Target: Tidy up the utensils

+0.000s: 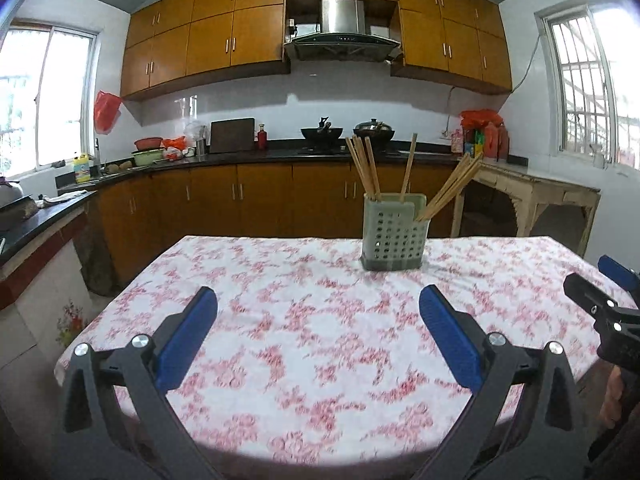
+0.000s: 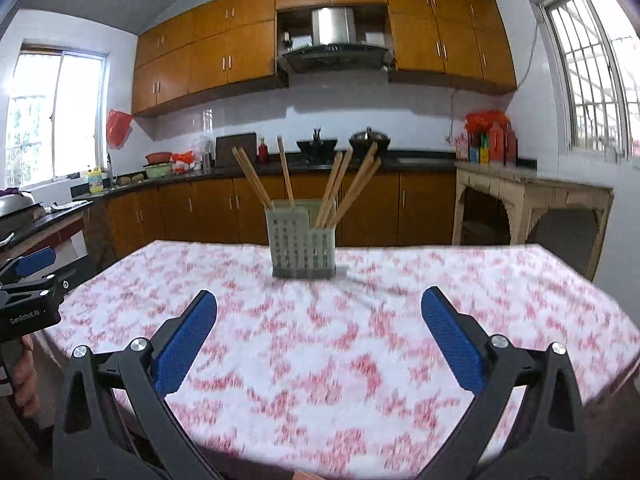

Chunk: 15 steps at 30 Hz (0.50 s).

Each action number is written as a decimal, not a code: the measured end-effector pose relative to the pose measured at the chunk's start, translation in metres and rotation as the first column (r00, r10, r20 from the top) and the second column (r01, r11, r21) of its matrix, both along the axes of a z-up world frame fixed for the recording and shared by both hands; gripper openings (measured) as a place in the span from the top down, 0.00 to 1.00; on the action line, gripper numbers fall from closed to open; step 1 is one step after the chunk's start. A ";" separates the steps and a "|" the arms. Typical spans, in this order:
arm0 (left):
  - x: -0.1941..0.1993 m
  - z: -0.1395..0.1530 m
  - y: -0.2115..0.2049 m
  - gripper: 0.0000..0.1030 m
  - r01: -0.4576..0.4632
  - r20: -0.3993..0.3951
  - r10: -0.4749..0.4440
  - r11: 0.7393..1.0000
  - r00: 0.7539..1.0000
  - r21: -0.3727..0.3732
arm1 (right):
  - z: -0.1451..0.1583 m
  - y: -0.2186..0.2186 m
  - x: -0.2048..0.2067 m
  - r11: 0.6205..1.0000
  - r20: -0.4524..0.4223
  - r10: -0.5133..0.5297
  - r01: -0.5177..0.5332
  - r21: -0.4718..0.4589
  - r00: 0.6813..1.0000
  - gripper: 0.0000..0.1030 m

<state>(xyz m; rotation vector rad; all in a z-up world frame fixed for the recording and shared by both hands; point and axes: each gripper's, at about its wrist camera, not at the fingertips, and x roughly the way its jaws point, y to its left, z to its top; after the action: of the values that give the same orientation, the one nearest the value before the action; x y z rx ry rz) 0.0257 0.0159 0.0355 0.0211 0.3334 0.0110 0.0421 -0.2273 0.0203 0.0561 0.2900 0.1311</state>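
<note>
A grey perforated utensil holder stands upright near the far edge of a table with a red-and-white floral cloth. Several wooden chopsticks stick out of its compartments, leaning left and right. The holder also shows in the right wrist view with its chopsticks. My left gripper is open and empty, above the near part of the table, well short of the holder. My right gripper is open and empty too, also short of the holder. Each gripper shows at the edge of the other's view.
Behind the table run kitchen cabinets with a black counter, two woks on the stove and a range hood. A worn wooden side table stands at the right wall. A counter with a pot is at the left.
</note>
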 end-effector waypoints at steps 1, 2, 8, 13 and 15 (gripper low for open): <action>-0.002 -0.003 -0.002 0.04 -0.001 -0.004 0.001 1.000 1.000 0.005 | -0.005 -0.001 -0.002 1.000 -0.013 0.002 -0.001 0.006 1.000 0.02; -0.005 -0.007 -0.004 0.04 -0.004 -0.009 0.004 1.000 1.000 0.011 | -0.010 -0.001 -0.005 1.000 -0.026 0.002 -0.002 0.010 1.000 0.02; -0.011 -0.027 -0.008 0.04 0.008 -0.061 -0.008 1.000 0.998 0.003 | -0.026 -0.001 -0.016 1.000 -0.060 -0.002 0.004 0.021 0.998 0.02; -0.014 -0.034 -0.009 0.04 0.018 -0.066 -0.019 1.000 0.998 -0.013 | -0.030 0.001 -0.022 1.000 -0.053 0.005 -0.003 0.031 0.999 0.02; -0.015 -0.034 -0.008 0.04 0.022 -0.059 -0.023 1.000 0.998 -0.020 | -0.031 0.003 -0.023 0.999 -0.052 0.007 -0.006 0.032 0.999 0.02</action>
<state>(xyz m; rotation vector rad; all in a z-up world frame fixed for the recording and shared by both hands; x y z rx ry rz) 0.0103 0.0078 0.0017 0.0058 0.3924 -0.0150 0.0190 -0.2248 -0.0106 0.0901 0.3407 0.1407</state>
